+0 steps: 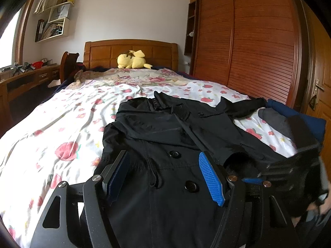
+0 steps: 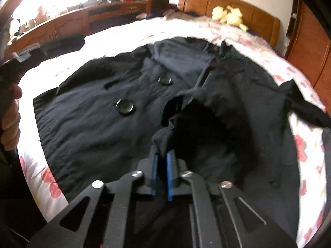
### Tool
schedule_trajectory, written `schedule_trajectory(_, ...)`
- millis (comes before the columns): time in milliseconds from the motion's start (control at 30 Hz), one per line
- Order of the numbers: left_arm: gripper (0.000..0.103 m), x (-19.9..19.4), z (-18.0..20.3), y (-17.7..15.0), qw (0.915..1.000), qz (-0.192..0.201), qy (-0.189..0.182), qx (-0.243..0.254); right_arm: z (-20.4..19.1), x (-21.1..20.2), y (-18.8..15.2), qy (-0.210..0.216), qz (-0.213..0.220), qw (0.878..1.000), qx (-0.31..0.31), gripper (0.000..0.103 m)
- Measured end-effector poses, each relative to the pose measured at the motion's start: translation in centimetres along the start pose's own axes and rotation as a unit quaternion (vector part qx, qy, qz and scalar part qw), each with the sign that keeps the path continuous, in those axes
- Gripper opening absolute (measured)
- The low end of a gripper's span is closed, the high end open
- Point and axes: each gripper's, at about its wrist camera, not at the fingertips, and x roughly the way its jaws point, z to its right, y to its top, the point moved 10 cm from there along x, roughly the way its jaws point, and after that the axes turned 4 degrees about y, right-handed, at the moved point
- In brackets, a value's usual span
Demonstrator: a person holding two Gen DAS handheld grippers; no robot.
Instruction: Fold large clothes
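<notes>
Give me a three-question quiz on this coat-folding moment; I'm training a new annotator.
1. True or false: the right gripper has its fingers shut on the black coat.
2. Where is the yellow plush toy? A) on the floor B) by the headboard C) on the coat
3. Fill in: the left gripper is ____.

Key: 1 true; 2 B; 3 open, hovering over the coat front with nothing pinched.

This was a bedroom in a home. A bed [image 1: 62, 111] with a flowered sheet and a wooden headboard [image 1: 132, 51] filled the room, a yellow stuffed toy [image 1: 132, 60] lying by the headboard. A wooden wardrobe [image 1: 248, 41] with slatted doors stood beside it, wall shelves [image 1: 53, 20] held books, and a long tabletop [image 1: 26, 76] ran under the window.
</notes>
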Motion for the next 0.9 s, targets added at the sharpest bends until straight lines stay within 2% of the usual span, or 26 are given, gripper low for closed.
schedule_trajectory(267, 0.071, 0.0, -0.1, 0.1, 1.0, 0.002, 0.0, -0.005, 2.6, -8.8, 4.2, -0.003, 0.095, 0.995, 0.025, 0.005)
schedule_trajectory(500, 0.071, 0.1, 0.0, 0.0, 1.0, 0.002, 0.002, -0.004, 2.1, -13.8, 6.9, 0.034, 0.135, 0.989, 0.042, 0.004)
schedule_trajectory(567, 0.071, 0.0, -0.1, 0.1, 1.0, 0.004, 0.001, -0.005, 1.7, -14.2, 7.2, 0.057, 0.137, 0.987, 0.057, 0.004)
schedule_trajectory(633, 0.071, 0.1, 0.0, 0.0, 1.0, 0.005, 0.0, -0.006, 1.7, -14.2, 6.8, 0.063, 0.135, 0.987, 0.065, 0.004)
schedule_trajectory(767, 0.071, 0.2, 0.0, -0.1, 1.0, 0.004, -0.001, -0.006, 3.7, -11.7, 5.6, 0.032, 0.106, 0.991, 0.071, 0.004)
schedule_trajectory(900, 0.071, 0.5, 0.1, -0.3, 1.0, 0.003, 0.001, -0.003, 7.5, -9.5, 3.9, -0.031, 0.077, 0.994, 0.075, 0.005)
